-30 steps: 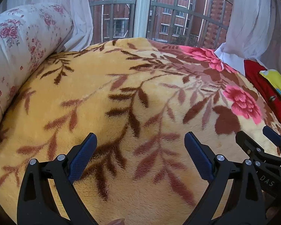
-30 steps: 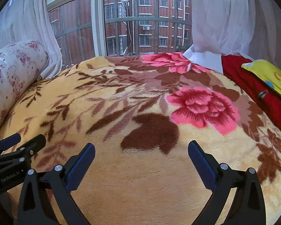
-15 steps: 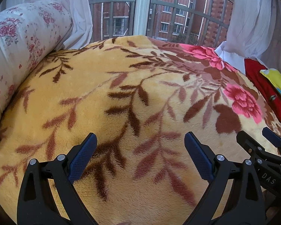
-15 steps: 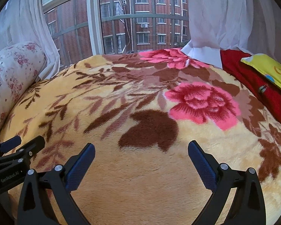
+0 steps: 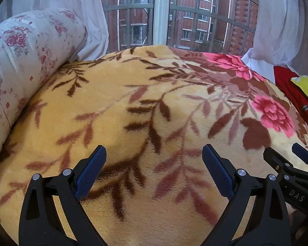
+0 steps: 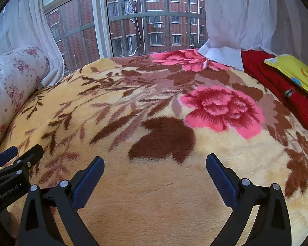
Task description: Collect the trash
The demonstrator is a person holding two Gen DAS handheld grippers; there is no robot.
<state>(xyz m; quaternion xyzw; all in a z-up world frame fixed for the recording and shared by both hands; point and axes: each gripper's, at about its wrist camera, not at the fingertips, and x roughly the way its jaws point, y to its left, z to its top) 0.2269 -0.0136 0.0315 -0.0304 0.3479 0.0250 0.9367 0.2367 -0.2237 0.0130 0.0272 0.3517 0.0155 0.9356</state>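
No trash shows in either view. My left gripper (image 5: 154, 153) is open and empty, its blue pads wide apart above a yellow floral blanket (image 5: 133, 106). My right gripper (image 6: 155, 164) is open and empty too, over the same blanket (image 6: 154, 194) near a pink flower print. The right gripper shows at the right edge of the left wrist view (image 5: 285, 157). The left gripper shows at the left edge of the right wrist view (image 6: 20, 153).
A rolled floral quilt (image 5: 26, 61) lies along the left side. A red cloth (image 6: 277, 86) with a yellow packet (image 6: 295, 71) on it lies at the right. White curtains (image 6: 236, 16) and a barred window (image 6: 154, 20) stand behind the bed.
Both views have tilted slightly down and back; the blanket sits a little lower in frame. Both grippers stay open and empty.
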